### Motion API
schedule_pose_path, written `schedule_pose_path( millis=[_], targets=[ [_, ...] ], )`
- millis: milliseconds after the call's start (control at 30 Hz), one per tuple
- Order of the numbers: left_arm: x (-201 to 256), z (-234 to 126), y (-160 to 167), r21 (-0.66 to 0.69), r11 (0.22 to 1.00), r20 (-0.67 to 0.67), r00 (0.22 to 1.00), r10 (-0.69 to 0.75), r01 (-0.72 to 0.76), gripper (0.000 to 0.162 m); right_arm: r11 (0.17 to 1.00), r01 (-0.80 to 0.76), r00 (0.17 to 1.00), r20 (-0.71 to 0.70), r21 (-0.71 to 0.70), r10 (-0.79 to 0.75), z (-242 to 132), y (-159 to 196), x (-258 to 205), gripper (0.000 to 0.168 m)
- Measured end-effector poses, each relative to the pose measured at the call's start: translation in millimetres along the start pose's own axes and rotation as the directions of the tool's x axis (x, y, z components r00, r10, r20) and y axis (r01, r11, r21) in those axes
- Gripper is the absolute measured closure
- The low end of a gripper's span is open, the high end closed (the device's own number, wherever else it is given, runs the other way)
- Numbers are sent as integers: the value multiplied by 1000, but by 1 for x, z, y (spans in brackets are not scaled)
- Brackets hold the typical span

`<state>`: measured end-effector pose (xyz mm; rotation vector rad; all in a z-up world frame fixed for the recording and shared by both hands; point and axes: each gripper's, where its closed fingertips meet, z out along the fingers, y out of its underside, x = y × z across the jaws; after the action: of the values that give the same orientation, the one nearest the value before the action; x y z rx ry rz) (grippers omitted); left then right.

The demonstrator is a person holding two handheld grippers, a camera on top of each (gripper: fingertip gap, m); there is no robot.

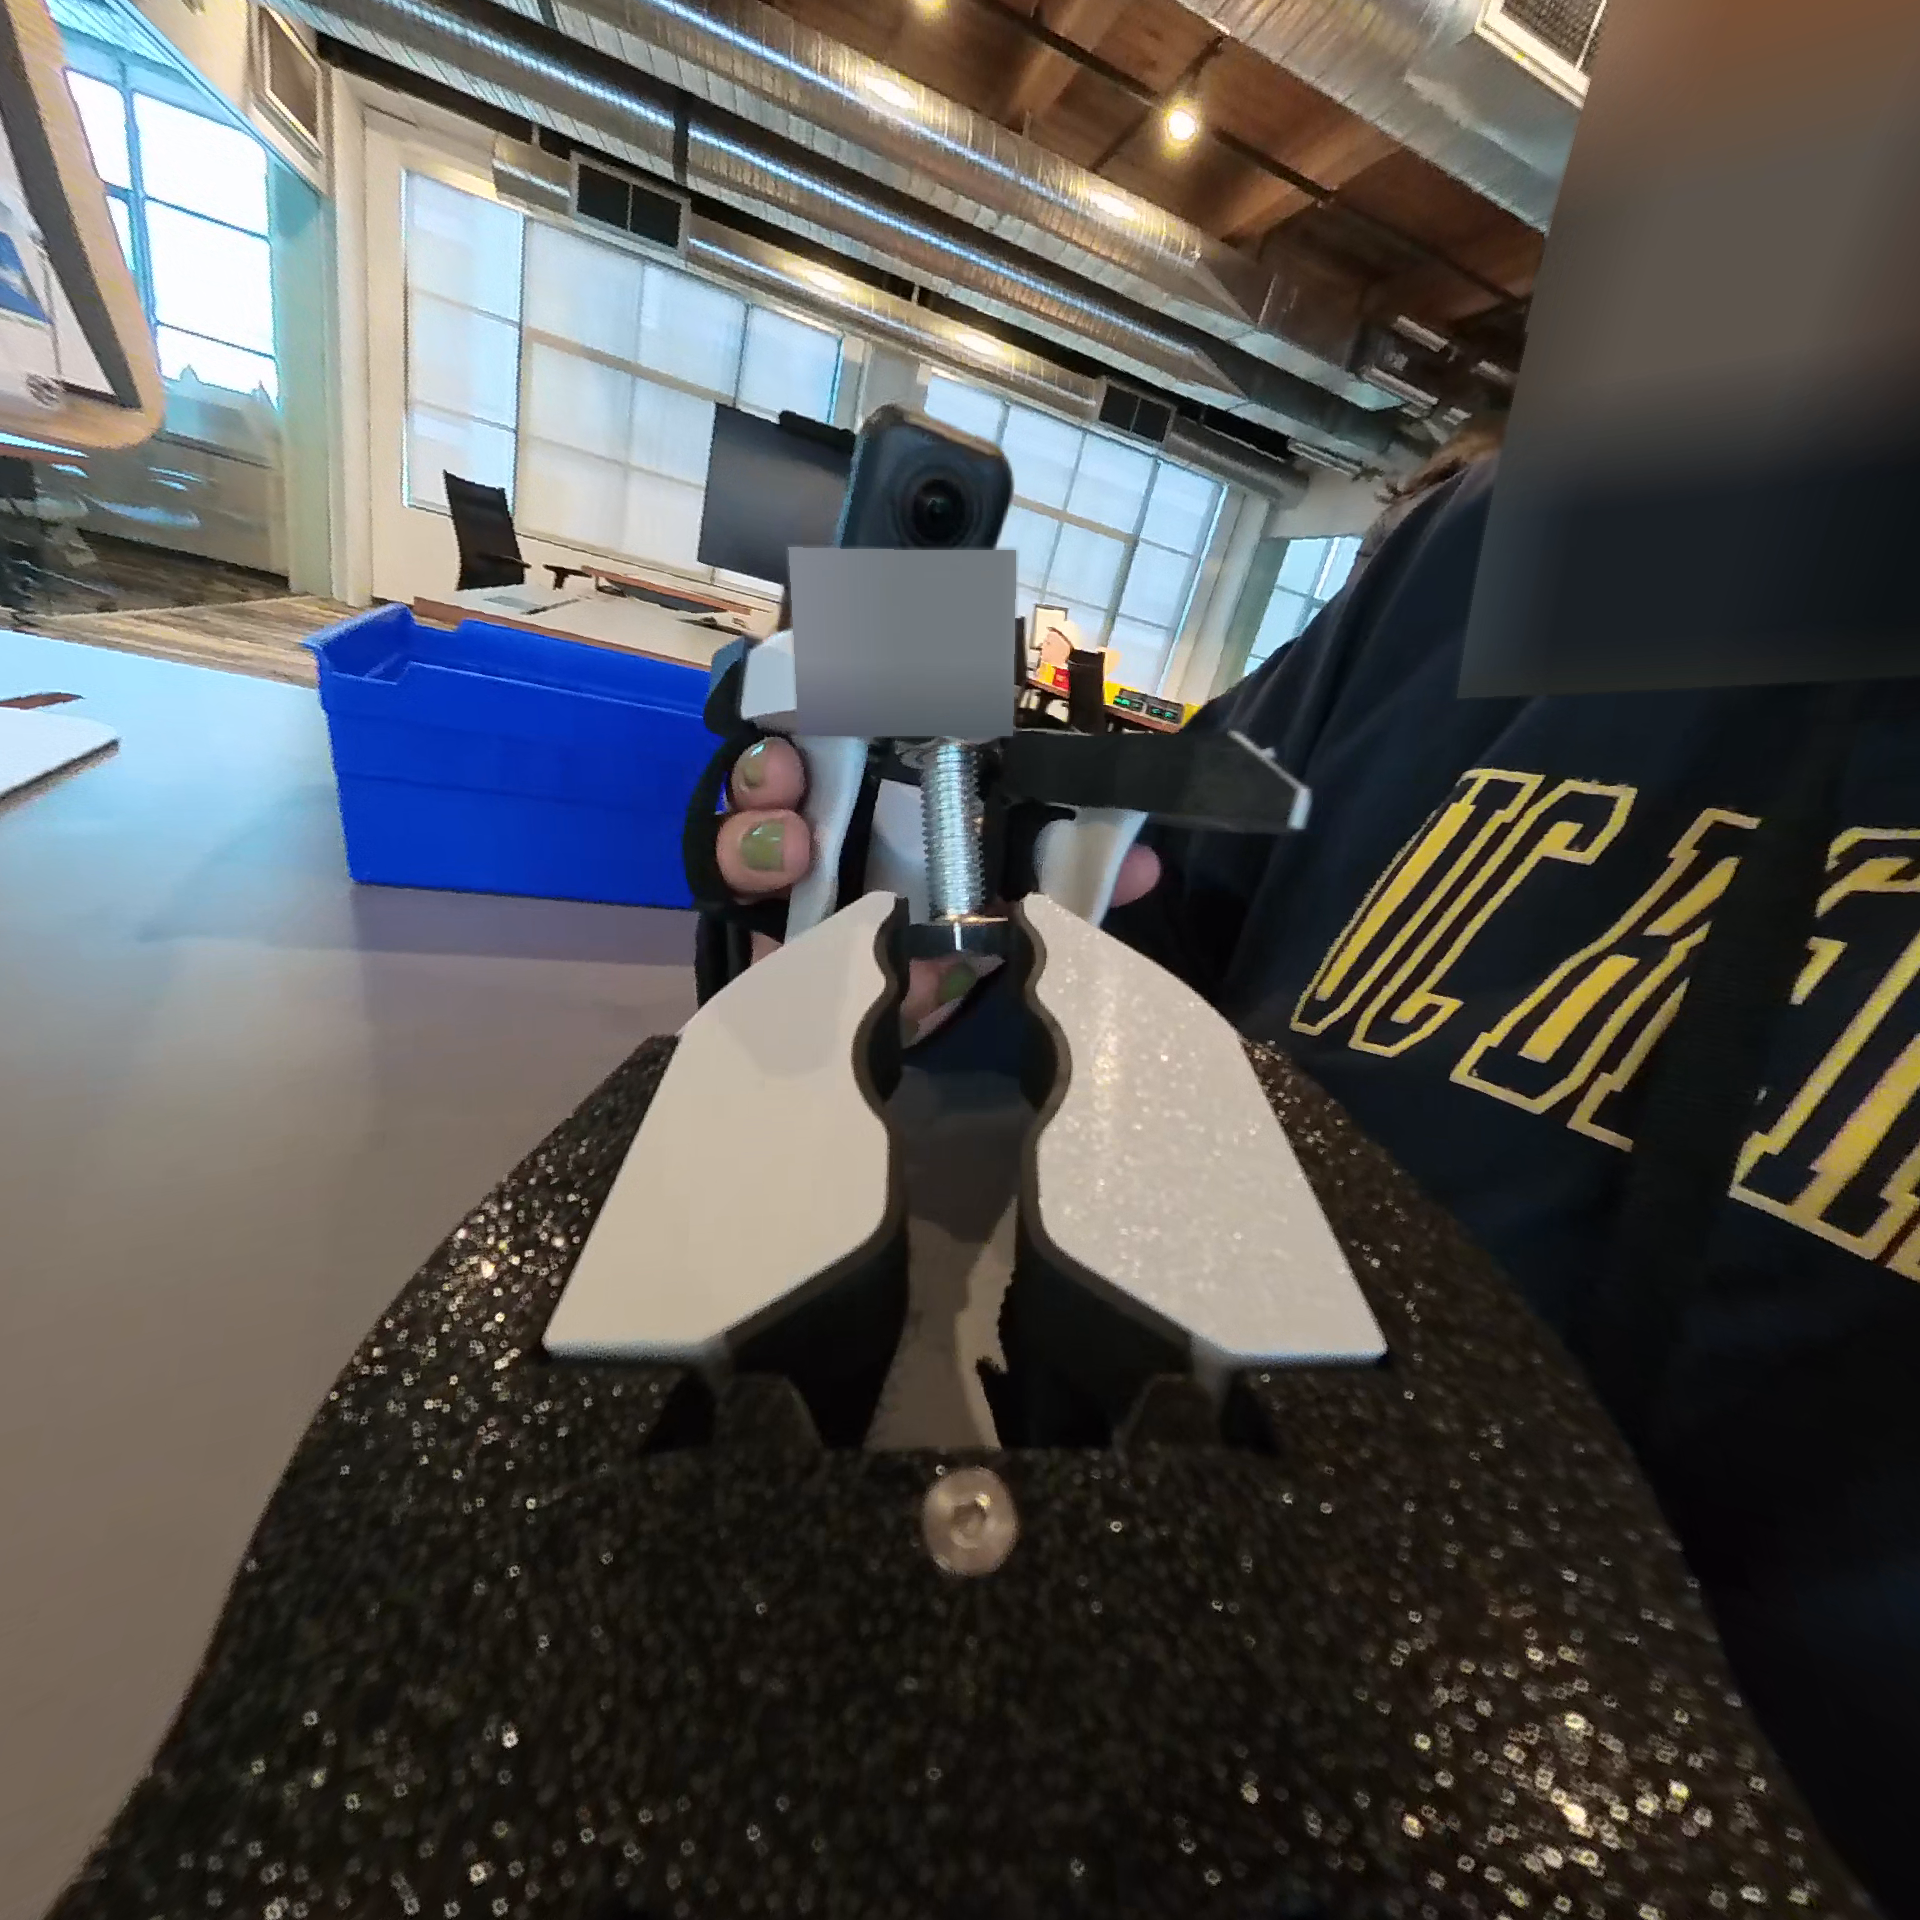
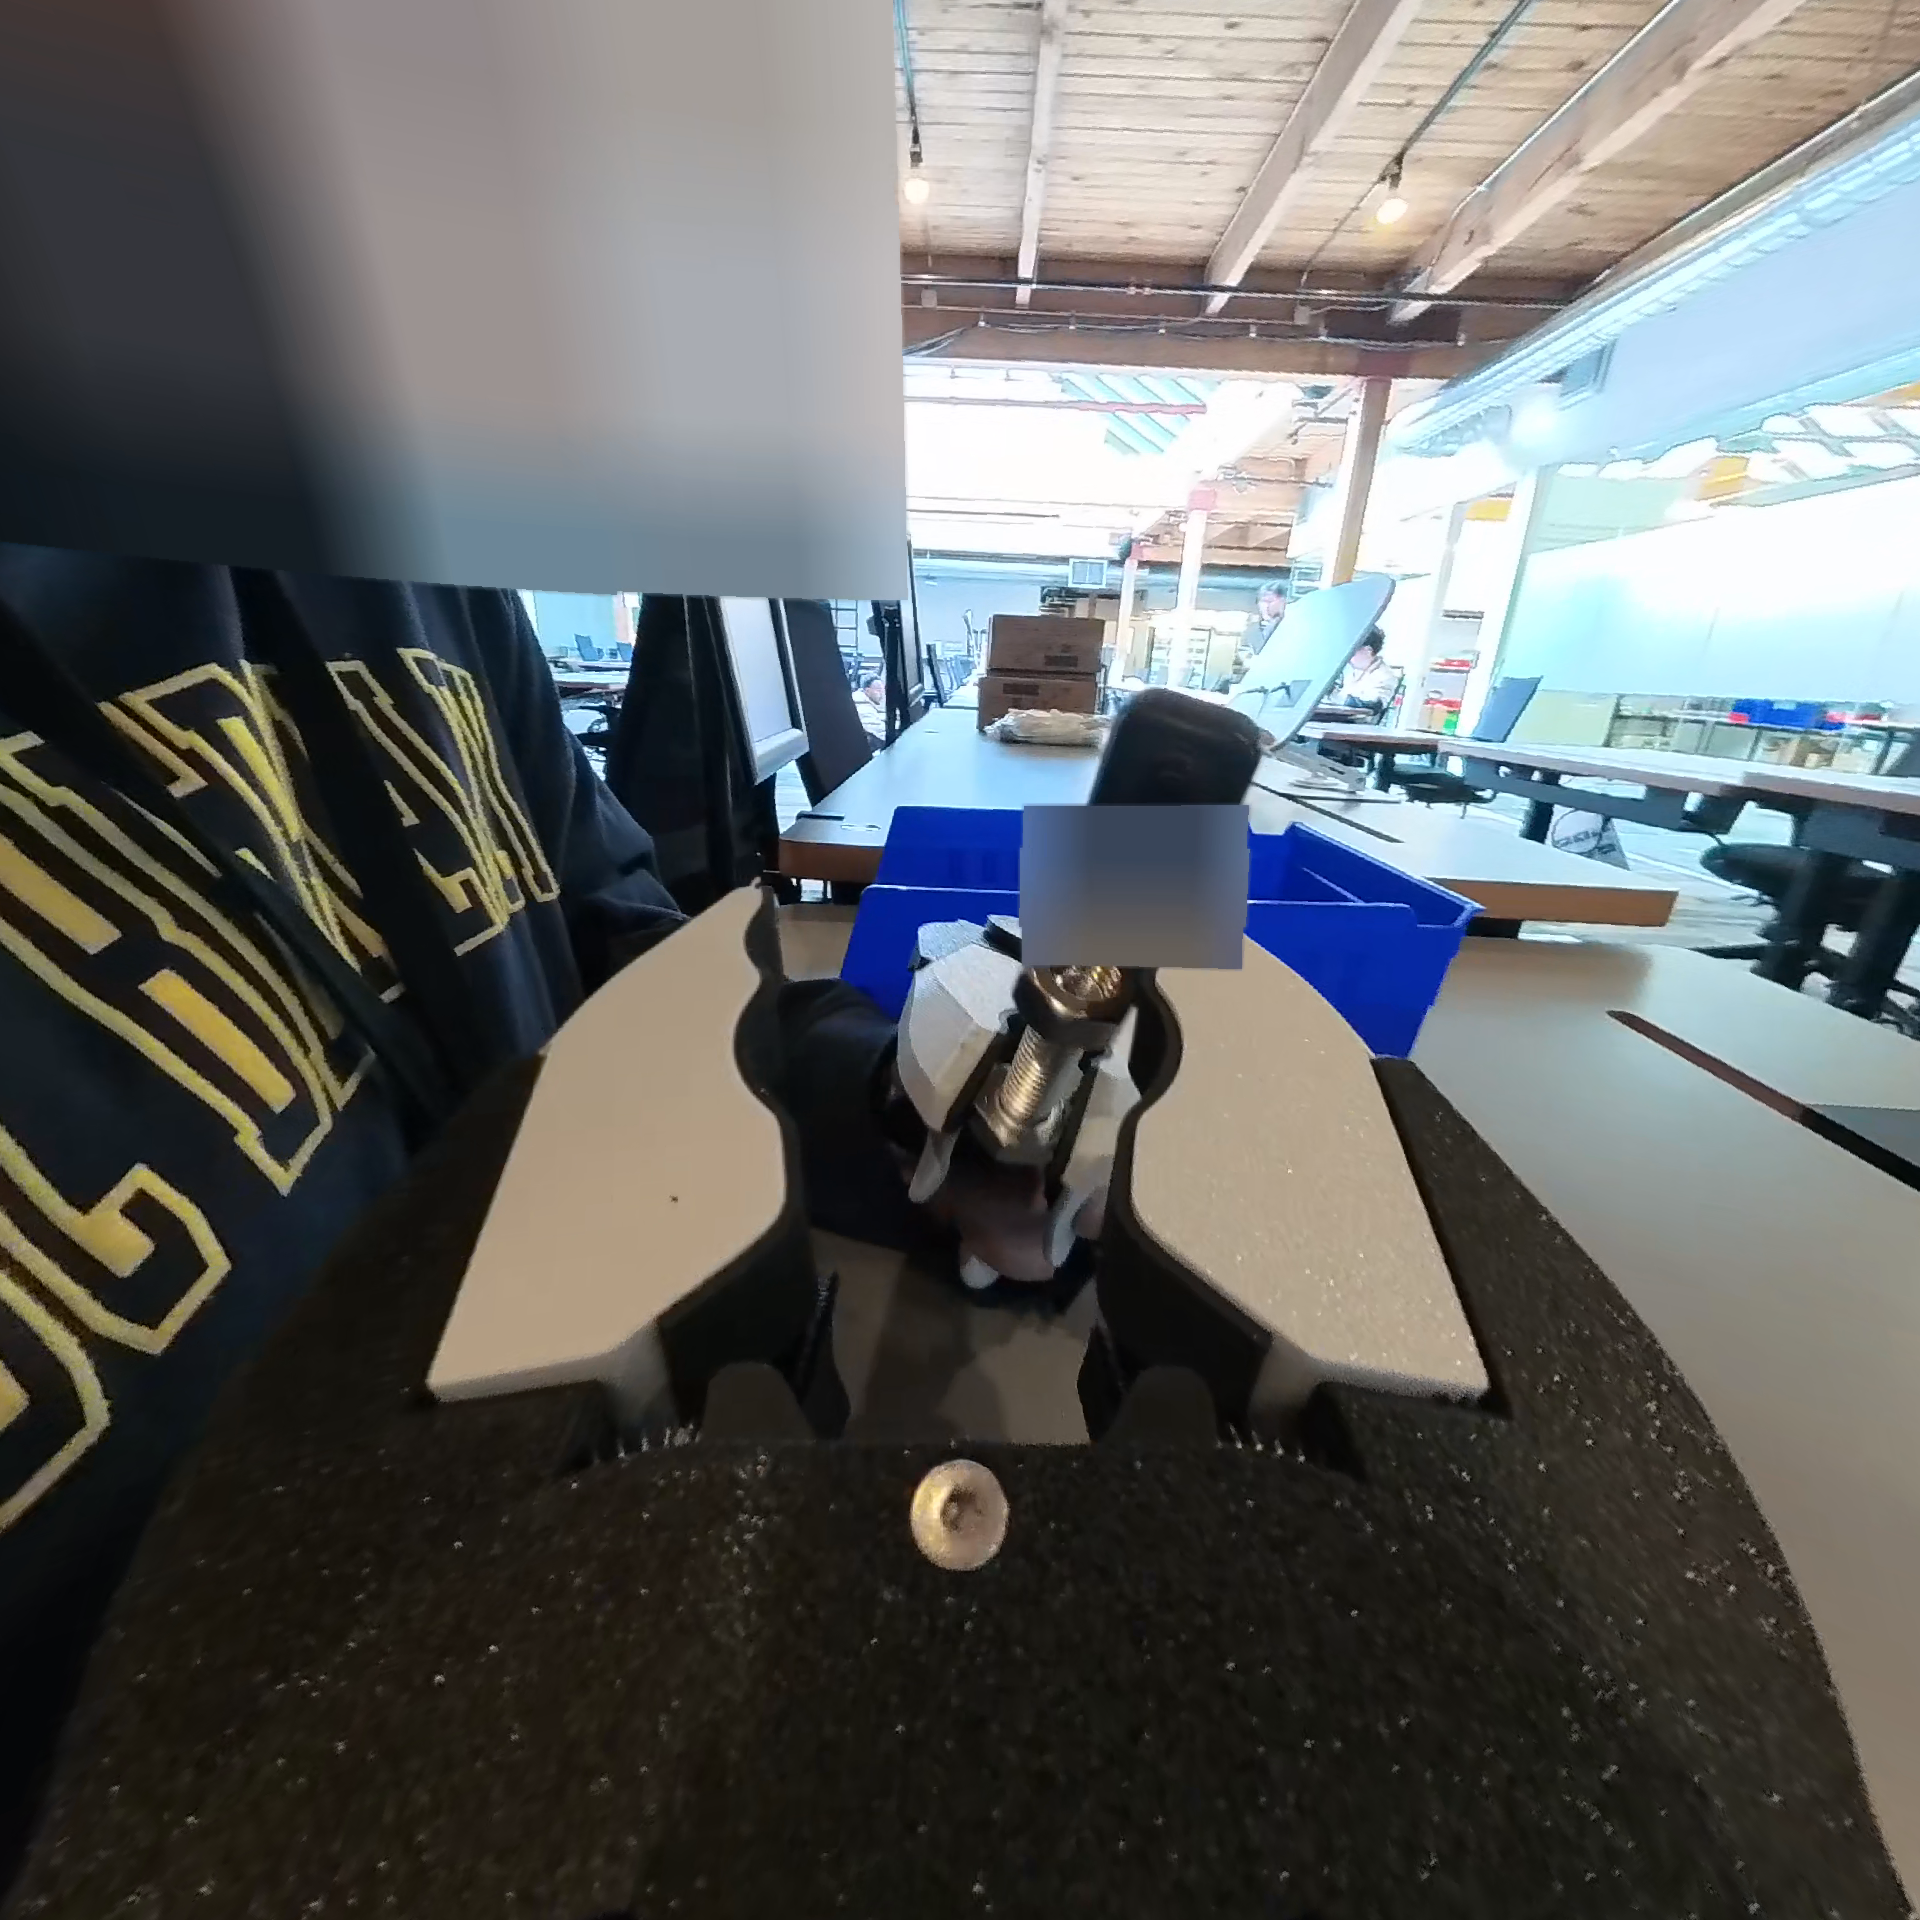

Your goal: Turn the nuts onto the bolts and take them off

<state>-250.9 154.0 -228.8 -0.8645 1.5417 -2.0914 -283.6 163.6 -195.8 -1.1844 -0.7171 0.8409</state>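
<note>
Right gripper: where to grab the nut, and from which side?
Pinch the nut across two opposite flats, coming end-on along the bolt from its free tip. The left gripper is shut on the head, so the nut end points at the open right gripper.

Left claw (image 1: 958,940) clamped, right claw (image 2: 956,997) agape

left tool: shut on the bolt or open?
Shut. The left tool pinches the bolt by its head, threads pointing away; the right wrist view agrees.
</note>
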Motion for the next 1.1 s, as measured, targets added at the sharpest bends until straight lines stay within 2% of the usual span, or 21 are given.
schedule_pose_path(
  millis=[300, 433, 500, 600, 733, 933, 1100],
  targets=[
    [-4, -12, -15, 80, 997, 26, 1000, -2, 0, 145, 1000, 7, 999, -42, -12, -7, -7, -1, 10, 107],
    [-9, -20, -23, 141, 990, 37, 999, -33, 28, 145, 1000, -8, 999, -40, 16, 9, -15, -5, 14, 122],
    [-9, -22, -25, 159, 986, 29, 998, -48, 43, 145, 997, -39, 997, -63, 60, 42, -19, -10, 19, 121],
    [-6, -17, -21, 134, 990, 7, 999, -53, 51, 145, 994, -34, 995, -94, 103, 43, -18, -13, 23, 109],
    [-1, -6, -9, 70, 994, -37, 996, -78, 81, 144, 997, 4, 998, -62, 74, 1, -8, -8, 13, 102],
    [6, 3, 4, -3, 995, -82, 992, -99, 99, 144, 999, 37, 999, 2, 23, -37, 2, 2, -2, 102],
    [4, 0, 0, 23, 995, -81, 992, -97, 100, 144, 999, 28, 1000, 9, 18, -28, 1, 4, -2, 104]
  ],
)
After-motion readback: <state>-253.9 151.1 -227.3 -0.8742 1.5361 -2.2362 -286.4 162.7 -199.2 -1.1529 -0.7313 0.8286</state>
